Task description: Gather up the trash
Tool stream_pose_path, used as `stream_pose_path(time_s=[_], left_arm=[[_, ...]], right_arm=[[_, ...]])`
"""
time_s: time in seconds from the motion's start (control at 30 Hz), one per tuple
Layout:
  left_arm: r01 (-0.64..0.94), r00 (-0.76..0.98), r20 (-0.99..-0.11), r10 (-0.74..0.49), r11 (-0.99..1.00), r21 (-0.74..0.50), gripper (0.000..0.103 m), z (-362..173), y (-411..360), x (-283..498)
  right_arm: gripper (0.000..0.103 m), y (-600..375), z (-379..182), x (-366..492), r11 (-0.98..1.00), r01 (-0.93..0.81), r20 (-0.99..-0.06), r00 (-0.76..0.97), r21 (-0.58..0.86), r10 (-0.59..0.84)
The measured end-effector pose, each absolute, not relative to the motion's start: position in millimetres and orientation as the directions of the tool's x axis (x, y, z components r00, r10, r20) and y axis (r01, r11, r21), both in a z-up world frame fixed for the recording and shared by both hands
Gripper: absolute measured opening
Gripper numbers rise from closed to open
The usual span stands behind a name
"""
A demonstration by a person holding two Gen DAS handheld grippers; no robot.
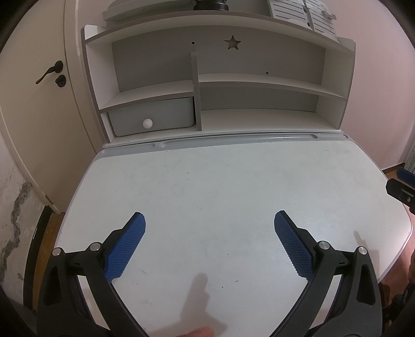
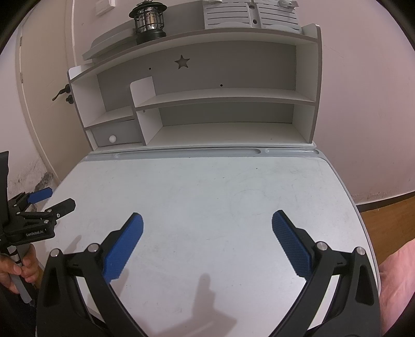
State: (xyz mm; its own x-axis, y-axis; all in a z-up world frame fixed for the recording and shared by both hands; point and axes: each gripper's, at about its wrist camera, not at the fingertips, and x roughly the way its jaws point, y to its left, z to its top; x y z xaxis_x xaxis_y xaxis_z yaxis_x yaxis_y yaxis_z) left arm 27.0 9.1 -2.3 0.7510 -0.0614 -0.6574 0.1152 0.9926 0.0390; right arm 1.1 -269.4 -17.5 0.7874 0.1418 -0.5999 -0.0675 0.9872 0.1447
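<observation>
door: cream panel door with dark lever handle (image 1: 49,72), far left, shut, well clear of the work area.
left gripper: black frame, blue textured pads (image 1: 209,245), jaws spread wide, nothing between them; hovers over the near desk edge, probably a ready pose.
drawer: small grey drawer with white round knob (image 1: 147,123), shut, in the lower left bay of the white hutch shelf unit (image 1: 259,85).
desk: white scuffed desktop with grey pencil groove (image 1: 220,186), bare in both views.
lantern: black caged lantern (image 2: 149,22) on the hutch top.
right gripper: same build (image 2: 207,243), jaws wide apart, empty, parked over the desk's right half.
trash: none visible in either view; location unknown, likely out of frame or already gone.
</observation>
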Motion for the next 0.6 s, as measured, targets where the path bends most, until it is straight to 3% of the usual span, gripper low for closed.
stream_pose_path(time_s=[0.6], left_arm=[[0.101,0.741,-0.67,-0.05,0.994,0.038,0.097,-5.0,10.1,27.1]], right_arm=[[0.096,-270.2,-18.7,1.3,0.987,-0.072,-0.601,0.786,0.144,0.145]])
